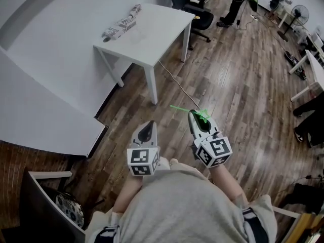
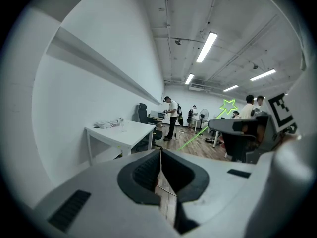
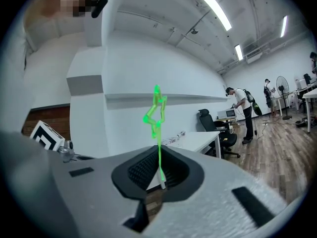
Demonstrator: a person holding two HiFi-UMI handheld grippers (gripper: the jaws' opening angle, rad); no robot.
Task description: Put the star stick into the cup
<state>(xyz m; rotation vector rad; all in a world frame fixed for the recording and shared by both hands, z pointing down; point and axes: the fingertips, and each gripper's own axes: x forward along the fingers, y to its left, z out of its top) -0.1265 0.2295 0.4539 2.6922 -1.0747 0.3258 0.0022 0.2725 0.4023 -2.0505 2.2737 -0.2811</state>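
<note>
The star stick (image 1: 201,116) is thin, bright green, with a star at one end. My right gripper (image 1: 196,117) is shut on it, held low in front of the person's body over the wood floor. In the right gripper view the stick (image 3: 159,148) rises from between the closed jaws of my right gripper (image 3: 161,176), star (image 3: 155,111) on top. My left gripper (image 1: 148,129) is beside it, shut and empty; its jaws meet in the left gripper view (image 2: 160,156), where the star stick (image 2: 227,106) shows to the right. I cannot make out a cup with certainty.
A white table (image 1: 152,32) stands ahead with a wrapped bundle (image 1: 121,24) on its far left corner. A black office chair (image 1: 197,9) and a standing person (image 1: 235,4) are beyond it. A white counter (image 1: 45,120) runs along the left. A cable (image 1: 177,87) lies on the floor.
</note>
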